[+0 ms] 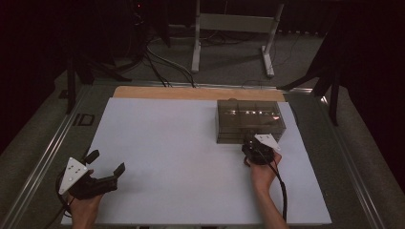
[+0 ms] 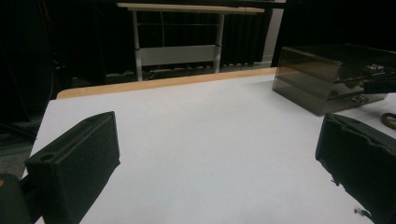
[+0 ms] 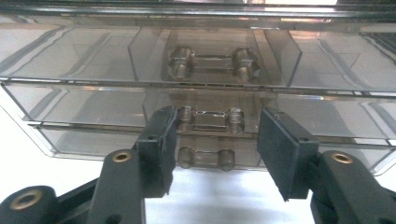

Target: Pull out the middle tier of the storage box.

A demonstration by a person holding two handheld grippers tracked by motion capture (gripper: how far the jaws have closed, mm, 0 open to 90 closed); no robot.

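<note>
right tool at the drawer box, jaws either side of a handle

my right tool (image 3: 212, 140) sits right up against the front of the smoky clear drawer box (image 1: 249, 121). looking along it in the right gripper view, the lower drawer handle (image 3: 210, 119) lies straight ahead, between the two black jaws. the jaws stand part-way apart, with a gap on each side of the handle, and i can't see either pad pressing on it. above the tool is the upper drawer handle (image 3: 212, 63), a wider bar with two round posts. just under the lower handle, a faint copy of it shows in the clear plastic.

from the high view, the right tool (image 1: 258, 148) is at the near face of the box, with the person's hand (image 1: 261, 171) behind it and the cable trailing back toward the surface's near edge. the box stands ahead of the tool on the white surface (image 1: 181, 157).

my left tool (image 1: 106, 164) is well apart from the box, off to the left of the right tool, held low over the surface near its near-left corner. its jaws are wide apart with only bare surface between them. in the left gripper view the box (image 2: 327, 77) lies ahead and to the right of the left tool (image 2: 217, 158).
</note>
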